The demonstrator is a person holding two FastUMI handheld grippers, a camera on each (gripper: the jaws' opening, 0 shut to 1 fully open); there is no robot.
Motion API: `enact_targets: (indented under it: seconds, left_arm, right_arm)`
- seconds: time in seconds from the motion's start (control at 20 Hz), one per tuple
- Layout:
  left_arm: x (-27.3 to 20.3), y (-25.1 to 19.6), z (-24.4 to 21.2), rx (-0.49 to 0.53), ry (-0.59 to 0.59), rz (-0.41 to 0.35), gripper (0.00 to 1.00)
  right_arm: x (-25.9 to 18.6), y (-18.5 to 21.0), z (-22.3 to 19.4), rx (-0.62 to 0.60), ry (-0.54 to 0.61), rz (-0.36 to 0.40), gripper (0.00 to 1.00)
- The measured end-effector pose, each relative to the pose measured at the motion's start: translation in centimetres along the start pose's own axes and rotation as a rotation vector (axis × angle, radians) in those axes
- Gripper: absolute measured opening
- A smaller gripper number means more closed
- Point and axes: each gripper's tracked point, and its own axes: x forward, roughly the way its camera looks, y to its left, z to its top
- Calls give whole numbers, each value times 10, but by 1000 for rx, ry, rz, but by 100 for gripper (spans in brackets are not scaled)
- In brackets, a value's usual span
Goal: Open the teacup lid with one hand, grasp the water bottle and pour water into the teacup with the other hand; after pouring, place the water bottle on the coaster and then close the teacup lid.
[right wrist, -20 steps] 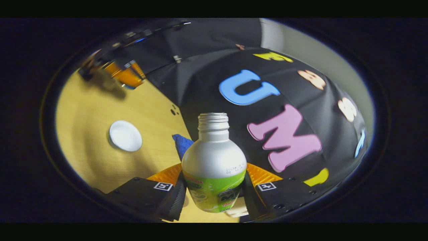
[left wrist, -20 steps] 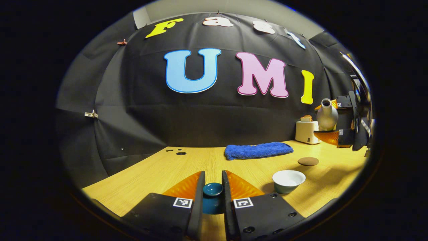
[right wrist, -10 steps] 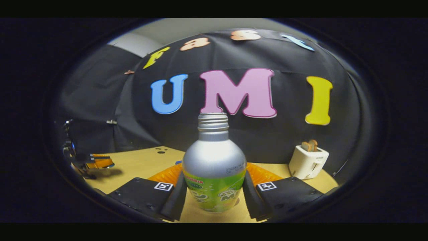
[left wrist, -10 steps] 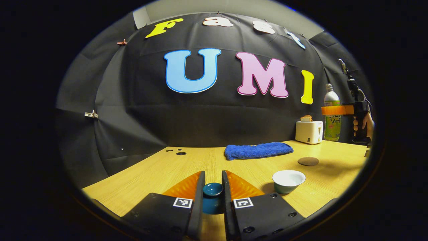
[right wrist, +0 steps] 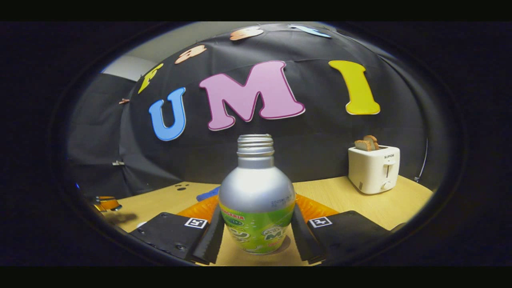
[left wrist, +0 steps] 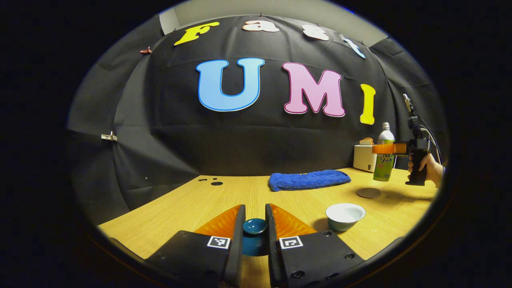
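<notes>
Silver round-shouldered water bottle upright between ribbed jaws.

Left gripper: your fingers closed on the lid, low over bare table.
Cup: stood open to the lid's right, apart from your fingers, with nothing above it.
Coaster: lay beyond the cup with bare wood around it; the bottle you held in the right gripper stood upright just behind it.
Towel: lay across the back of the table, left of the coaster.
Toaster: stood to the bottle's right by the wall, with open table between them.
Hand: held the right gripper at the table's far right edge.
</notes>
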Motion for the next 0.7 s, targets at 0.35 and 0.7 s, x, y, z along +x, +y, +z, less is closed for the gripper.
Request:
enact_targets:
  seconds: [0.35, 0.7]
  left_arm:
    - [0, 1, 0, -1, 0, 7, 30]
    - [0, 0, 0, -1, -1, 4, 30]
  right_arm:
    - [24, -8, -22, -45, 0, -43, 78]
    - [28, -15, -38, -95, 40, -72, 81]
